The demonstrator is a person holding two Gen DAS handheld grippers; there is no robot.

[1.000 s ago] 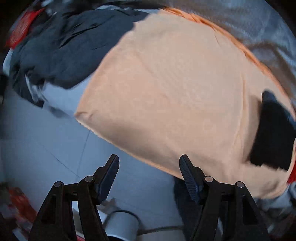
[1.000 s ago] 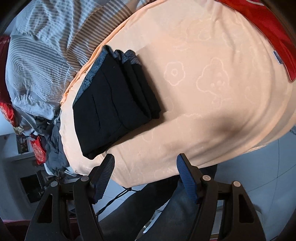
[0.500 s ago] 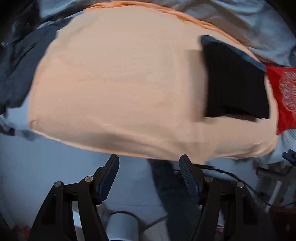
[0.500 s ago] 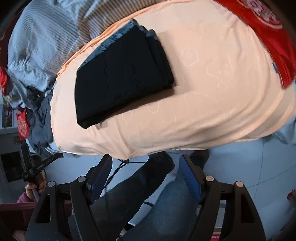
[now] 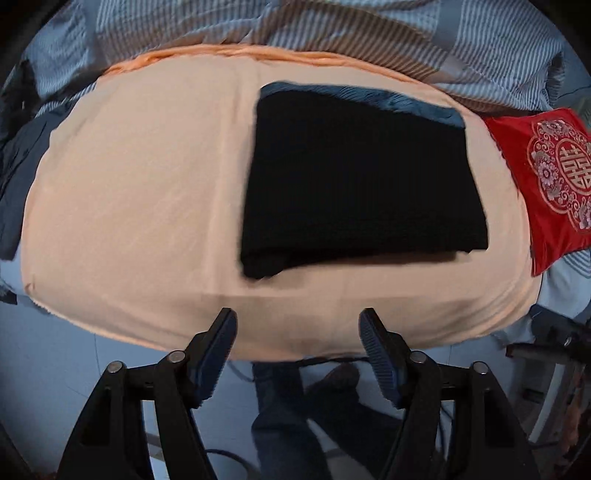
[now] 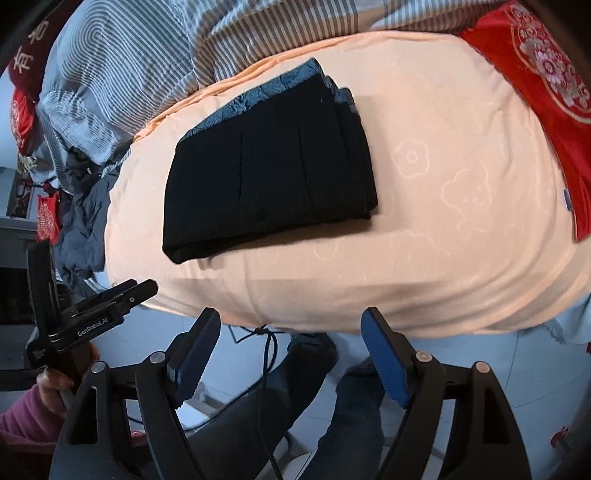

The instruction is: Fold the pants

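Note:
The black pants point(image 5: 354, 181) lie folded in a flat rectangle on the peach sheet point(image 5: 140, 184), with a blue fleecy lining showing at the far edge. They also show in the right wrist view point(image 6: 269, 177). My left gripper point(image 5: 298, 328) is open and empty, held off the near edge of the bed, short of the pants. My right gripper point(image 6: 291, 328) is open and empty, also off the near edge. The left gripper's body point(image 6: 92, 314) shows at the left of the right wrist view.
A red embroidered cushion point(image 5: 546, 177) lies right of the pants. A striped blue-grey duvet point(image 5: 332, 29) is bunched behind. Dark clothes point(image 6: 85, 221) are heaped at the bed's left end. My legs point(image 5: 295, 406), cables and pale floor are below the bed edge.
Both grippers have pulled back from the bed and turned, so the folded pants now sit centred in each view. The left view swung right from the dark clothes heap. Jaws stayed open.

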